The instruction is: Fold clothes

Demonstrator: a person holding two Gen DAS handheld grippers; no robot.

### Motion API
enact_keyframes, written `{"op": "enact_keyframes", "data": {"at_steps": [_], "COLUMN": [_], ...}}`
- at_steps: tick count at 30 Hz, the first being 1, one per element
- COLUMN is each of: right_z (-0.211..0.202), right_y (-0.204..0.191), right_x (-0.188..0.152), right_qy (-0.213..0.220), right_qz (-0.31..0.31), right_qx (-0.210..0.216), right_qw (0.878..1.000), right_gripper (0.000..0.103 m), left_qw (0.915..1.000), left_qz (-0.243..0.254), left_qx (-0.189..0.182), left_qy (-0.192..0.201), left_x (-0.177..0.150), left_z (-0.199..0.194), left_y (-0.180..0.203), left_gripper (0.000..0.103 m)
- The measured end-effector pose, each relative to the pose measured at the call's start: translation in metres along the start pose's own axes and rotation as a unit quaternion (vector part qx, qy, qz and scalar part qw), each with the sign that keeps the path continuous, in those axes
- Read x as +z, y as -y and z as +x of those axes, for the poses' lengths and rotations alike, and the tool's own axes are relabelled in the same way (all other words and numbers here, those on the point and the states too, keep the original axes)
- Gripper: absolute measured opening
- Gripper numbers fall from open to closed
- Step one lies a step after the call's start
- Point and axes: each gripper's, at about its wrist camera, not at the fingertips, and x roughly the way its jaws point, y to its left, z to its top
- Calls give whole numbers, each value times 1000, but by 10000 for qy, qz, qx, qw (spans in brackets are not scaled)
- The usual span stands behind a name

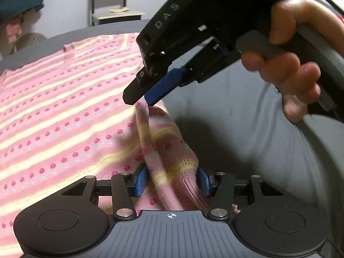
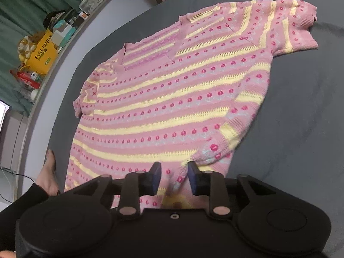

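Right now a pink sweater [image 2: 172, 99] with yellow stripes and red dots lies spread flat on a dark grey bed [image 2: 301, 129], short sleeves out to either side. Left gripper [image 1: 172, 181]: fingers partly open, a bunched fold of the hem edge sits between the blue pads, touching at least the right pad; can't tell if it's actually clamped. Right gripper [image 1: 139, 100], seen in the left wrist view, is held by a hand [image 1: 286, 68], and its fingers are closed on a pinch of the same hem edge, fabric lifted in a ridge running down to the left fingers. In the right wrist view the hem sits between those fingers, collar end far away. Long axis runs hem-near to V-neck-far, neck pointing up-left in that view. Readable: "DAS" on the right gripper body; "FULL ENERGY" on a yellow box [image 2: 43, 51] beside the bed.
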Motion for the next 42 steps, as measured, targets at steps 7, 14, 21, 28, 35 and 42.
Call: {"op": "enact_keyframes", "data": {"at_steps": [7,14,21,28,35,42], "right_z": [-3,-17,-27,-22,-21,-16], "right_y": [6,20,43,53,52,60], "right_x": [3,8,13,25,24,26], "right_qy": [-30,180,478,528,486,498], "right_qz": [149,315,677,753,703,926], "right_qx": [-63,-246,-665,-887,-919,-960], "right_qw": [9999,9990,9943,9918,9921,9898], "right_gripper": [32,37,44,44,44,44], "left_qw": [9931,9931,9967,9948,9987,9982], "left_qz": [-1051,-1109,-787,-948,-496,-546], "left_qx": [-518,-360,-177,-335,41,143], "left_qy": [30,-141,-18,167,129,193], "left_x": [1,5,0,11,8,10], "left_z": [-1,3,1,-5,-5,-4], "left_y": [-23,-34,-28,-36,-32,-38], "left_gripper": [52,51,51,52,51,35]}}
